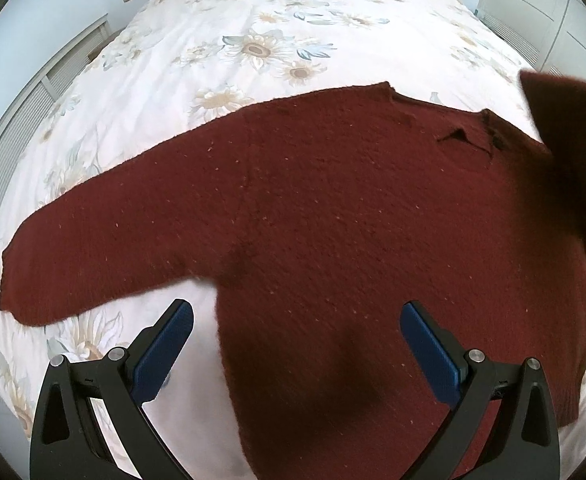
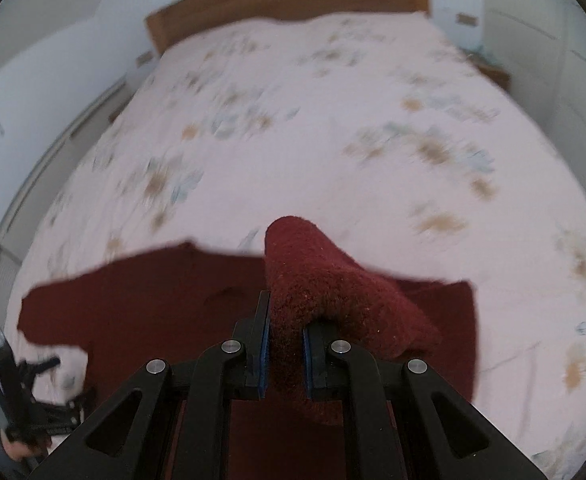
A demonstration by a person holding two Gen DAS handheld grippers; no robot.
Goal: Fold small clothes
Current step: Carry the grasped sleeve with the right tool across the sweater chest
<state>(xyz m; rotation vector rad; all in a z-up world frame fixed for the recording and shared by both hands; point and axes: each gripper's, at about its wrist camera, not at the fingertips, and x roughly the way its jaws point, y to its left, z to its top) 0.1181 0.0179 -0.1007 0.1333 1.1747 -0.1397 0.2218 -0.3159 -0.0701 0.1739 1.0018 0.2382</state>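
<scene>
One dark red knitted sweater [image 1: 333, 220] spread on a floral bedspread [image 1: 253, 20].
Bed with wooden headboard [image 2: 285, 4]; sweater flat, one sleeve [image 1: 93, 248] outstretched, other sleeve [image 2: 325, 280] lifted, pinched between closed right gripper [image 2: 286, 356]; left gripper [image 1: 296, 344] spread wide, empty, above the hem.

Bed [image 1: 293, 20] fills the room's middle, covered by a pale spread printed with beige and grey-blue flowers. Wooden headboard [image 2: 289, 4] at the far end. Pale walls [image 2: 53, 40]. Slatted white panels [image 1: 25, 128] along the left side; white cabinet doors [image 1: 533, 4] right. Soft, even daylight.
</scene>
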